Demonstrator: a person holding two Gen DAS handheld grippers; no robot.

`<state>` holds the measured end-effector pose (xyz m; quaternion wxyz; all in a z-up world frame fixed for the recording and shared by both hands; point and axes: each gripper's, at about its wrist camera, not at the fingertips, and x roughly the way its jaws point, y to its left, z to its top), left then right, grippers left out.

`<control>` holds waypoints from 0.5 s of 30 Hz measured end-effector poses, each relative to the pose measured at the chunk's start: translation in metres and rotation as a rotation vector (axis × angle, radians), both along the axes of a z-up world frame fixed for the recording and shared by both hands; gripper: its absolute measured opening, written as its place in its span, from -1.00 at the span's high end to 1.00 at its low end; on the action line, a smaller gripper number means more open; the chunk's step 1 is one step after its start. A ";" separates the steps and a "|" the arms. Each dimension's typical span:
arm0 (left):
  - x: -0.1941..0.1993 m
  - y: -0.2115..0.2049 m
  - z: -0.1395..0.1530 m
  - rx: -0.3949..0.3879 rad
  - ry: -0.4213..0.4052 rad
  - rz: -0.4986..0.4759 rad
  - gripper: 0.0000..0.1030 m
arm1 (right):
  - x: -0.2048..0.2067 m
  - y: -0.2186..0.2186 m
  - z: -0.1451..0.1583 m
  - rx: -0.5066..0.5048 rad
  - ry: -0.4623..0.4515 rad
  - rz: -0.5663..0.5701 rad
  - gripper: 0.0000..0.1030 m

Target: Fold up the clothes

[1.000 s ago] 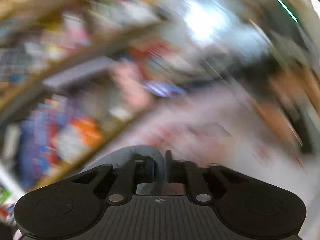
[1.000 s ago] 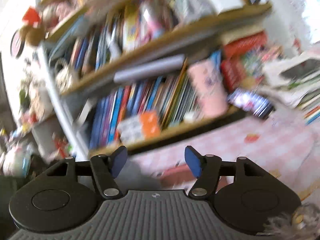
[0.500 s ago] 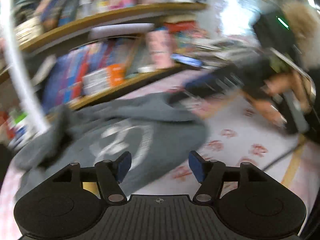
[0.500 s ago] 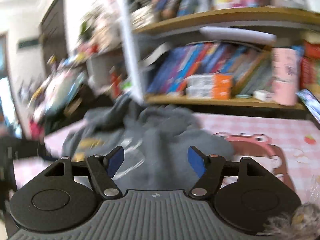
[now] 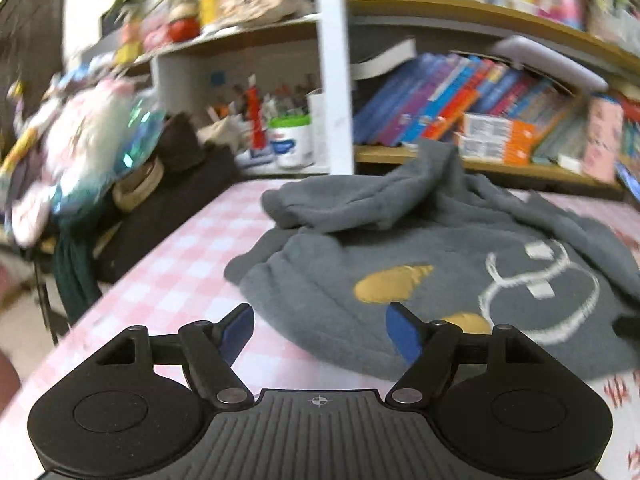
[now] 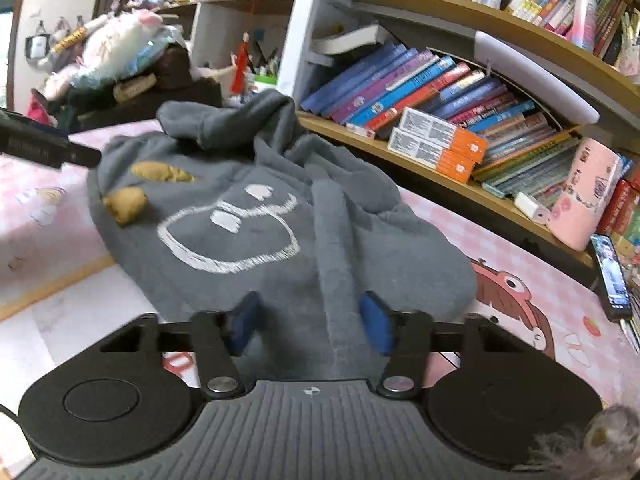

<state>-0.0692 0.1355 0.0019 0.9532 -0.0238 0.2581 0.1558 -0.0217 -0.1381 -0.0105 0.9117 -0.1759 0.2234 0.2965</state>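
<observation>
A grey sweatshirt (image 5: 400, 248) with a white outline drawing and yellow patches lies crumpled on the pink checked tablecloth (image 5: 180, 264). One sleeve is flopped across its far end. My left gripper (image 5: 320, 332) hovers at the near left edge of the sweatshirt. Its jaws are opening, and its blue pads (image 5: 238, 332) touch no cloth. In the right wrist view, the sweatshirt (image 6: 248, 216) fills the middle. My right gripper (image 6: 310, 320) is over the garment's near right part. Its jaws are closing around a raised fold of grey cloth, and the pads (image 6: 376, 320) do not seem to press on it.
A bookshelf (image 6: 440, 92) packed with books runs along the back of the table. A pink cup (image 6: 580, 196) and a phone (image 6: 612, 276) stand at the right. Plush toys and bags (image 5: 80, 148) pile up beyond the table's left edge. A black bar (image 6: 44, 146) pokes in from the left.
Both views swung away from the bookshelf and down onto the sweatshirt. The left gripper went from shut to open. The right pads have come closer together over a fold of cloth.
</observation>
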 end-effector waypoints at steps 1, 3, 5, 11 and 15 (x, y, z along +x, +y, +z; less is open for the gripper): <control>0.002 0.006 -0.001 -0.034 -0.002 0.013 -0.45 | 0.002 -0.002 -0.001 0.000 0.005 -0.010 0.34; 0.007 0.022 -0.004 -0.112 0.012 0.041 -0.45 | 0.006 -0.006 -0.002 0.010 0.014 -0.030 0.40; 0.014 0.039 -0.008 -0.186 0.030 0.085 -0.45 | 0.009 -0.010 -0.001 0.026 0.023 -0.049 0.42; 0.040 0.073 -0.016 -0.287 0.030 0.181 -0.37 | 0.011 -0.016 0.001 0.057 0.020 -0.069 0.42; 0.053 0.087 -0.020 -0.383 0.010 0.190 0.46 | 0.016 -0.021 0.002 0.080 0.033 -0.080 0.68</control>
